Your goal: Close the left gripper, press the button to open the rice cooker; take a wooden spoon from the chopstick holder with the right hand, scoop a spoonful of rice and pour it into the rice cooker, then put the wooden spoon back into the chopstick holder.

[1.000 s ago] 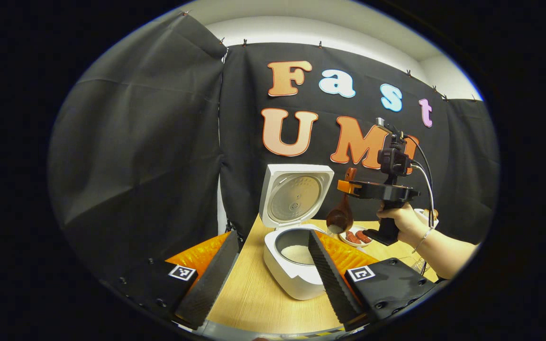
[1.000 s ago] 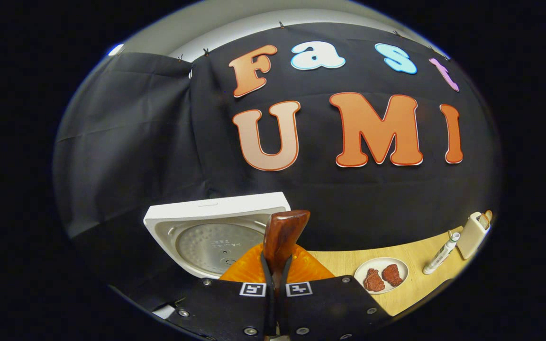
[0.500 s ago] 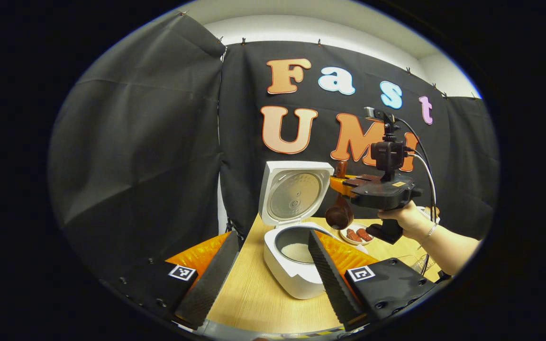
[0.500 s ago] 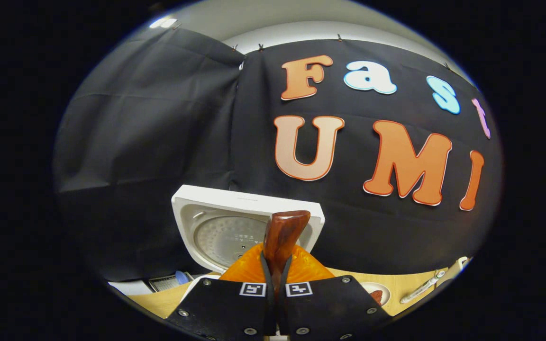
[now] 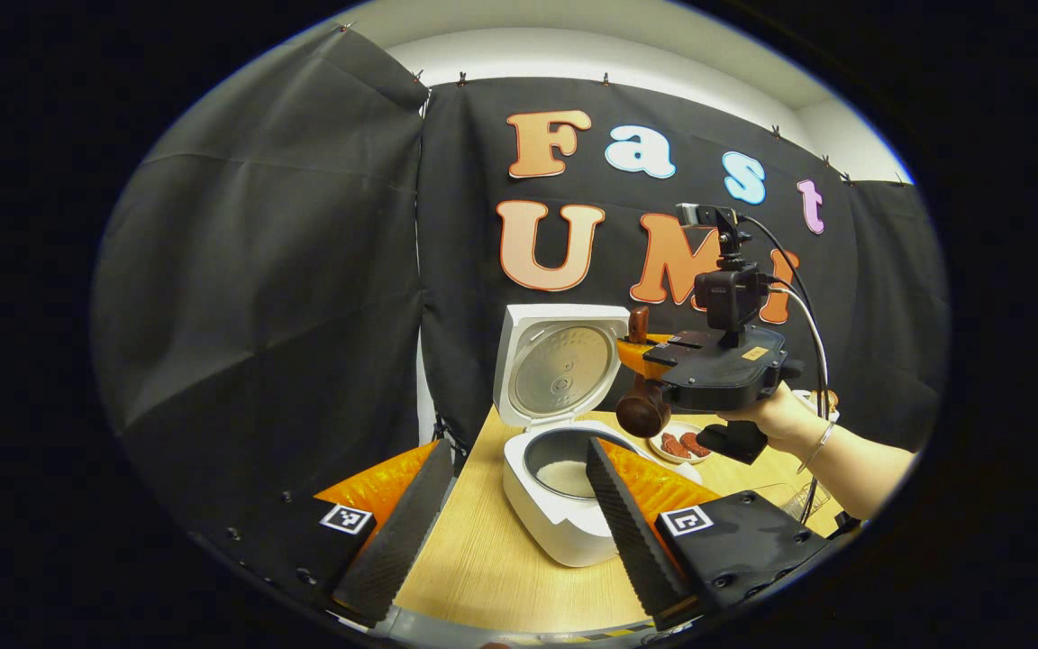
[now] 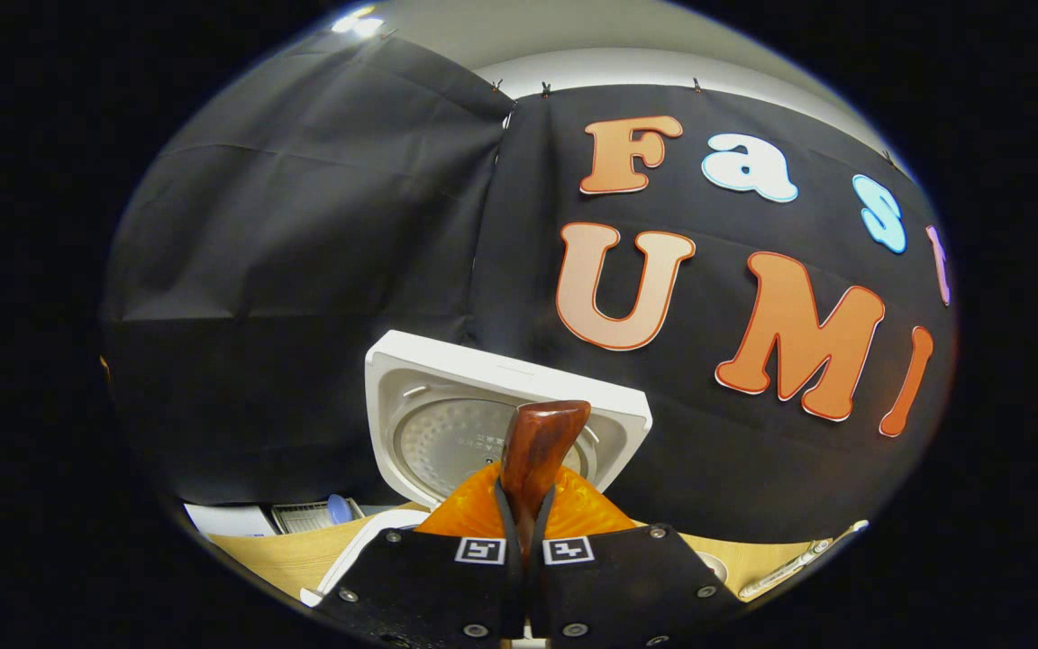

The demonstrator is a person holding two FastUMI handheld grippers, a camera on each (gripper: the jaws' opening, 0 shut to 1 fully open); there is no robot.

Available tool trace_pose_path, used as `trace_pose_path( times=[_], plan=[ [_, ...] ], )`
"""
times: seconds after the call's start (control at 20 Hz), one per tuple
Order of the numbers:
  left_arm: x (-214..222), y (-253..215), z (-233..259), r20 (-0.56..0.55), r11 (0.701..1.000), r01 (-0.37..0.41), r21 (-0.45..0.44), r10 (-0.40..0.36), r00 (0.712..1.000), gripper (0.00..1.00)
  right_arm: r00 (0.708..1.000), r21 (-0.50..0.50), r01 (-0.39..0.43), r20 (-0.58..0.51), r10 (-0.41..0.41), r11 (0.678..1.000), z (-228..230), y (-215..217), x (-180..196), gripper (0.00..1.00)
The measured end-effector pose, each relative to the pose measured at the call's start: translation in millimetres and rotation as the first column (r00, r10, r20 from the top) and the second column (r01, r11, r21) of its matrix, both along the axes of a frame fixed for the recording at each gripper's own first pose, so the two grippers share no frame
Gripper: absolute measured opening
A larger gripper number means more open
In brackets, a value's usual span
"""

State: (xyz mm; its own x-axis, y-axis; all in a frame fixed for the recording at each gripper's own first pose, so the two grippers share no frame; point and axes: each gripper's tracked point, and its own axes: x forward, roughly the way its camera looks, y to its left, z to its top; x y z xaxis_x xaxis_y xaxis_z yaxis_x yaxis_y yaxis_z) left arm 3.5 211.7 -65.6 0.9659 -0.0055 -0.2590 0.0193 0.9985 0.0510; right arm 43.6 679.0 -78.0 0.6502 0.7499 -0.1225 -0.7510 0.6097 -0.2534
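While the left gripper (image 5: 505,527) hangs low over the pale wooden table (image 5: 483,568), its two black ribbed fingers (image 5: 397,541) stand wide apart w/ nothing between them. Just beyond them, seen through the gap in left gripper view, sits the white rice cooker (image 5: 564,518), lid (image 5: 559,374) swung up & upright at the back, white rice (image 5: 564,475) lying in the dark inner pot.

Above & slightly right of the pot, the right gripper (image 5: 641,356), held by a person's hand (image 5: 776,415), points toward the lid. Its fingers are clamped together on the handle of the dark brown glossy wooden spoon (image 5: 643,410); bowl hangs down below the gripper, over the cooker's right edge, apart from the rim. Can't tell if any rice is left in the bowl.

In right gripper view the spoon's handle end (image 6: 537,446) sticks up between the pinched black fingers (image 6: 523,563), w/ the open lid (image 6: 501,419) right behind it.

Farther back on the table, a small white plate w/ red-brown pieces (image 5: 681,443) sits right of the cooker.
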Motion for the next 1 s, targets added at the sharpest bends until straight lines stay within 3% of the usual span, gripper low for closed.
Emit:
trace_pose_path(
  times=[0.25, 0.45, 0.55, 0.7, 1.0],
  plan=[
    [-0.4, -6.7, 0.6, 0.002, 1.0, 0.008, 0.002, -0.008, 1.0, 1.0, 0.997, 0.051, 0.019, -0.075, -0.015, 0.999, -0.9, -1.6, 0.9, 0.01],
    [-0.7, -13.6, 2.0, 0.006, 1.0, 0.015, 0.001, -0.015, 1.0, 1.0, 0.973, 0.141, 0.086, -0.226, -0.053, 0.986, -7.3, -6.9, 0.9, 0.01],
    [-1.8, -16.3, 3.6, 0.008, 1.0, 0.018, 0.002, -0.018, 1.0, 1.0, 0.946, 0.185, 0.147, -0.315, -0.084, 0.972, -13.8, -37.5, 10.2, 0.01],
    [-1.1, -21.4, 5.1, 0.011, 1.0, 0.023, -0.005, -0.023, 1.0, 1.0, 0.883, 0.268, 0.24, -0.461, -0.095, 0.933, -12.5, -59.5, 33.3, 0.01],
    [2.1, -37.7, 9.3, 0.025, 0.999, 0.036, -0.012, -0.035, 0.999, 1.0, 0.817, 0.334, 0.375, -0.561, -0.137, 0.865, -6.5, -126.6, 61.7, 0.01]
  ],
)
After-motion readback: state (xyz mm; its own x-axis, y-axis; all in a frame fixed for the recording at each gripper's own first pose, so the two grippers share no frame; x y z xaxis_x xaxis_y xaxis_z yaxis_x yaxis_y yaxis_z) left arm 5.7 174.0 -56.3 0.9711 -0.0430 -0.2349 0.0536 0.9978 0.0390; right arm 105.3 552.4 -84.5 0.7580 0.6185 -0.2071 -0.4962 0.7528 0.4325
